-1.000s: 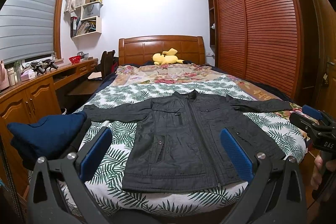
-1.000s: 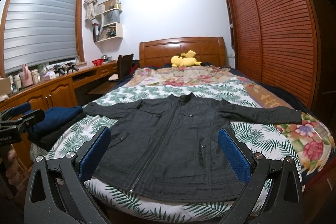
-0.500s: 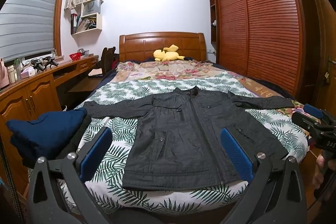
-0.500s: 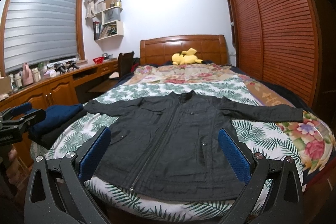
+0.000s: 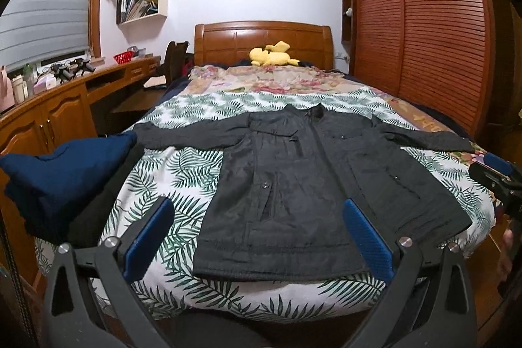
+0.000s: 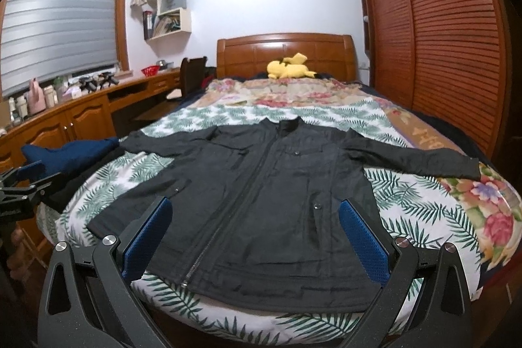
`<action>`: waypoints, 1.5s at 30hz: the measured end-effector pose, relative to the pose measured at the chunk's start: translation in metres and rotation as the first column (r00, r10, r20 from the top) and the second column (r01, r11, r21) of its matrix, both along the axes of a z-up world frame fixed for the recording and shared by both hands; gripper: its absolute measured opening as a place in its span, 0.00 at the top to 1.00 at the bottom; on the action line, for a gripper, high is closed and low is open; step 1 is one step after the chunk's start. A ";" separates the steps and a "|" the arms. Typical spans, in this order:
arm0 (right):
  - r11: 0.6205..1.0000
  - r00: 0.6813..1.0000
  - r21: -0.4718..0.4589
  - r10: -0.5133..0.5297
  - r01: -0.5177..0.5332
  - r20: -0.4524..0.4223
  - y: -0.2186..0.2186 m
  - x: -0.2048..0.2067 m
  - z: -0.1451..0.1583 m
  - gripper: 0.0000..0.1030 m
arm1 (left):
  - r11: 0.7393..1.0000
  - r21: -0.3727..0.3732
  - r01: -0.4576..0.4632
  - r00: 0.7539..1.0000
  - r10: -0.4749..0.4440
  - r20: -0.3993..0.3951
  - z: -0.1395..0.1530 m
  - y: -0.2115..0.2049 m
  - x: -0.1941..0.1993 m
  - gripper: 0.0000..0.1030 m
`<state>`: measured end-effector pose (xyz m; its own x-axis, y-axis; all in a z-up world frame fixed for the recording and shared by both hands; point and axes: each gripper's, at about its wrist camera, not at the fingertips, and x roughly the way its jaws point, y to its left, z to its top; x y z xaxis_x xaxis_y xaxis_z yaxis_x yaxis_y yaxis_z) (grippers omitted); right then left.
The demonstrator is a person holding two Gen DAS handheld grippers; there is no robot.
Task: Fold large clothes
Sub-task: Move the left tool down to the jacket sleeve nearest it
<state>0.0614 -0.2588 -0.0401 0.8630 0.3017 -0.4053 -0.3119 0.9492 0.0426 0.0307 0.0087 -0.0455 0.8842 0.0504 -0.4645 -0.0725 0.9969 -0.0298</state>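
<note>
The black jacket (image 5: pixel 313 185) is laid flat, front up and sleeves spread, at the foot of the bed (image 5: pixel 182 172). The left gripper (image 5: pixel 257 237) and right gripper (image 6: pixel 254 240) are held released — nothing is grasped. The fabric is judged soft, limp and fairly heavy; a sleeve cuff (image 6: pixel 469 167) or hem corner is recommended as the grip point.

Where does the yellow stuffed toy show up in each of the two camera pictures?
Left wrist view: the yellow stuffed toy lies at the far end of the bed, just right of centre in the upper half.
Right wrist view: the same toy sits a little right of centre, upper half.
Shared landmark: the wooden headboard right behind it.
</note>
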 end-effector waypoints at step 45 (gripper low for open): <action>0.947 0.927 -0.126 0.252 -0.295 -0.277 0.136 0.243 -0.118 0.00 | 0.981 -0.193 -0.022 0.986 -0.011 -0.167 -0.048 0.139 0.201 0.05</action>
<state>0.3041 -0.1225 -0.1579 0.6176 0.4227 -0.6632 -0.5591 0.8291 0.0078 0.2317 0.1482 -0.0939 0.7936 -0.0499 -0.6064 -0.0983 0.9730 -0.2087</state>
